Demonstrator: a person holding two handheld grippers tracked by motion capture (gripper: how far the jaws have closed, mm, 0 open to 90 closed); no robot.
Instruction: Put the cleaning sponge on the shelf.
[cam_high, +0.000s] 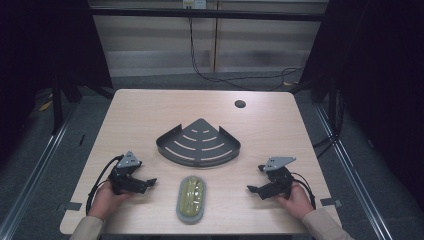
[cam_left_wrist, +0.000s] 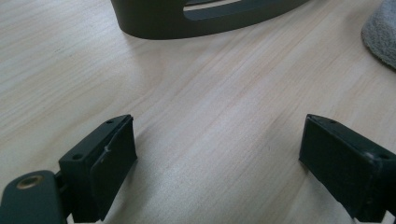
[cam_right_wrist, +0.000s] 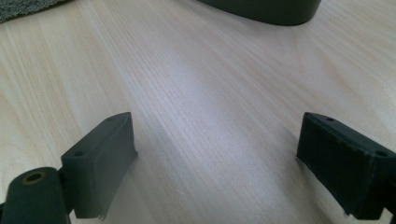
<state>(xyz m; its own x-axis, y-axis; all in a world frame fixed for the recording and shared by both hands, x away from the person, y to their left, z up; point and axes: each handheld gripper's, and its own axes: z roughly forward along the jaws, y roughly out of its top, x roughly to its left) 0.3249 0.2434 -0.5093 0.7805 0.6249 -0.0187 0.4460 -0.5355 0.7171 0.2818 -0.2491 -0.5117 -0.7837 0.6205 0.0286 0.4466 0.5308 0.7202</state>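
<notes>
Left gripper (cam_high: 148, 183), right gripper (cam_high: 253, 188): both released, empty, near tabletop's front edge. Sponge (cam_high: 191, 198) between them; rack (cam_high: 198, 143) at centre.

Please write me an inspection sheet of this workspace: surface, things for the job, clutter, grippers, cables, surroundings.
Surface: light wooden table, with a round hole near the far edge.
Job's things: dark quarter-round corner shelf with slots, at the middle; grey oval pad with a yellow-green top, nearer the person, apart from the shelf.
Clutter: nothing seen.
Grippers: left gripper and right gripper both open, empty, low over the table either side of the pad.
Cables: one trails from each gripper; a black cable lies on the floor behind the table.
Surroundings: dark curtains at both sides, pale wall panels behind.
</notes>
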